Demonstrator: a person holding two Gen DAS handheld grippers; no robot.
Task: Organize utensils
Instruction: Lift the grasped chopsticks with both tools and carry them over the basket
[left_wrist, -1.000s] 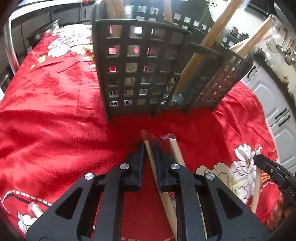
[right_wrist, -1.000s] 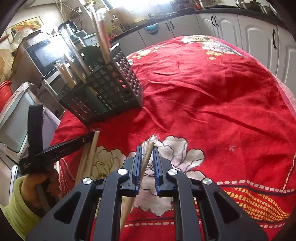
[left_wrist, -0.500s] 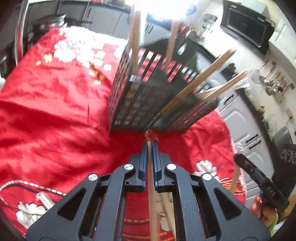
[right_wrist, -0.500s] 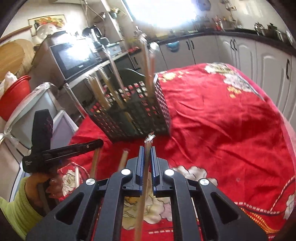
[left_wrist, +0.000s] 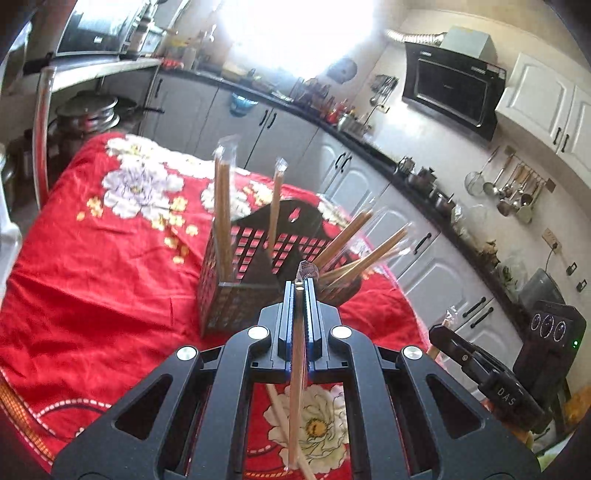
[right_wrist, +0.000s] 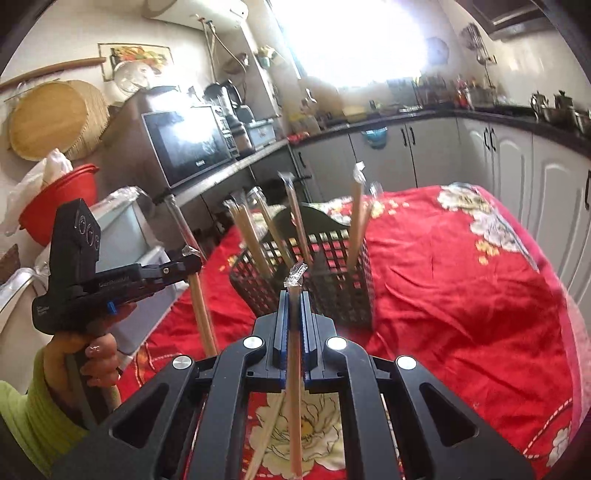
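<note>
Left wrist view: both tongs (left_wrist: 300, 291) (right_wrist: 294, 300) pinch wrapped chopsticks (left_wrist: 296, 369) (right_wrist: 294, 387), lower ends cut off.

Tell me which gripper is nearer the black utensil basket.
Left, it seems. The left gripper, shut on wrapped chopsticks, hangs close beside the basket; the right gripper, shut on more chopsticks, is farther off on the opposite side.

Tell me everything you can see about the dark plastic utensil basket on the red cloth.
The dark plastic utensil basket is a lattice-walled caddy with square holes, an arched back panel and inner dividers making compartments. It stands upright on the red floral tablecloth. Several plastic-wrapped wooden chopsticks stand in it, some upright, others leaning outward. Neither gripper touches it.
</note>
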